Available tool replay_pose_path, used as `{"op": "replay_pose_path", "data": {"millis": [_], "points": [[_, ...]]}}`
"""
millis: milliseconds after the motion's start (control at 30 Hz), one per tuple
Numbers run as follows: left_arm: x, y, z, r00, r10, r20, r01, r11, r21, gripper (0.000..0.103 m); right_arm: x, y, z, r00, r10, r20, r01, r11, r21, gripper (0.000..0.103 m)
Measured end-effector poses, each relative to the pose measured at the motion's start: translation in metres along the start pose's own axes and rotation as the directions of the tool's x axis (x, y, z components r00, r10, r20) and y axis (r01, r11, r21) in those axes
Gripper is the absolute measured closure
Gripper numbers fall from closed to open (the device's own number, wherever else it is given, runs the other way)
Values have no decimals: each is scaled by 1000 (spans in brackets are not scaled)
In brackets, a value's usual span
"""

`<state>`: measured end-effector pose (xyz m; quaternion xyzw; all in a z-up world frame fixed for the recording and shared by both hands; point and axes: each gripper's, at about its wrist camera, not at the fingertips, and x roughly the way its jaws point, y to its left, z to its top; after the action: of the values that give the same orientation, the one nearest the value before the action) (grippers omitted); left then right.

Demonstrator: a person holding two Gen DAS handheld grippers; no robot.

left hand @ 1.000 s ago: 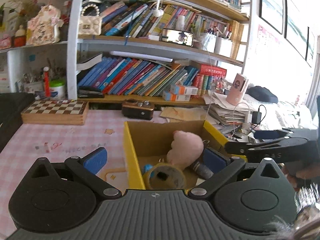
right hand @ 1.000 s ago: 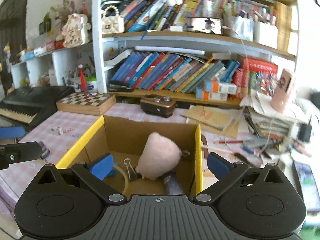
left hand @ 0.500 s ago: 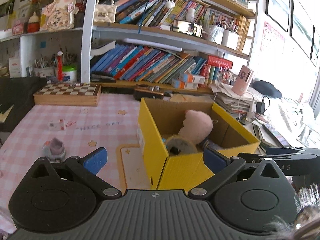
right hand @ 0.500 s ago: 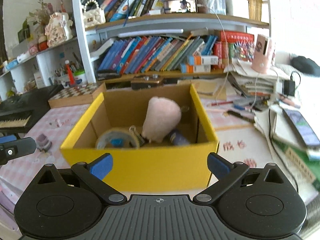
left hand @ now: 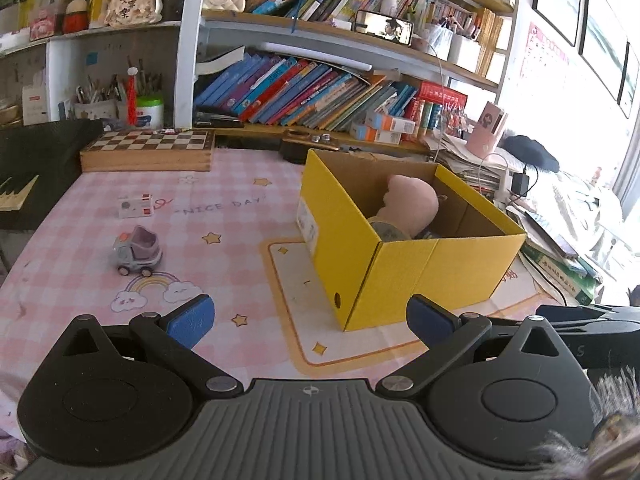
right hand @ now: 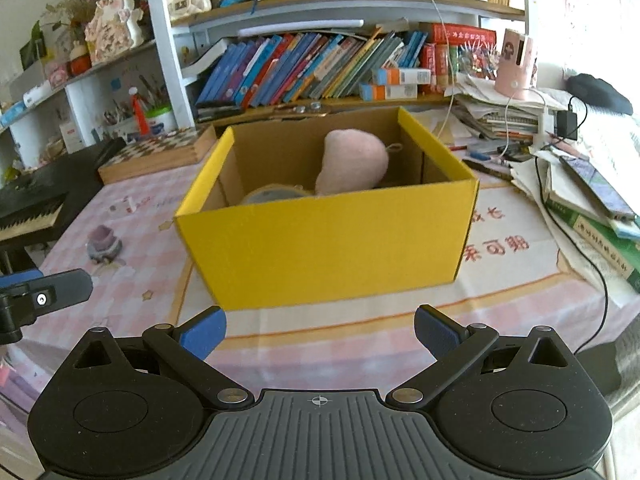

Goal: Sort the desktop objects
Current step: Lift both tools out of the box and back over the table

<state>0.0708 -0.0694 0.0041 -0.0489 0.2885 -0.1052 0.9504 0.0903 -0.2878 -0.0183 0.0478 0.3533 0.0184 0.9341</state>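
Both tongs (left hand: 310, 318) (right hand: 320, 330) gape empty; yellow box (right hand: 328, 236) stands ahead; toy truck (left hand: 137, 251) left.

Box contents largely concealed behind near wall of yellow box (right hand: 328, 240): only top of pink plush (right hand: 354, 162) and a sliver of tape roll (right hand: 272, 194) visible; anything beneath indeterminate. Toy car (right hand: 103, 245) at 9 o'clock blurred, detail unreadable. Other gripper's finger (right hand: 44, 294) cut off by left edge. Small white item (left hand: 135, 205) at 10 o'clock too small to identify. Book spines illegible.
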Motion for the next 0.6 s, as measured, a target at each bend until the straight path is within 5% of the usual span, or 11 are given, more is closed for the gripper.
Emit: {"op": "replay_pose_path", "data": {"millis": [600], "points": [[-15,44,-11,997,-58,-60,60,998,30,0,-5,58,-24,999,-4,-53,5,1000,13,1]]}}
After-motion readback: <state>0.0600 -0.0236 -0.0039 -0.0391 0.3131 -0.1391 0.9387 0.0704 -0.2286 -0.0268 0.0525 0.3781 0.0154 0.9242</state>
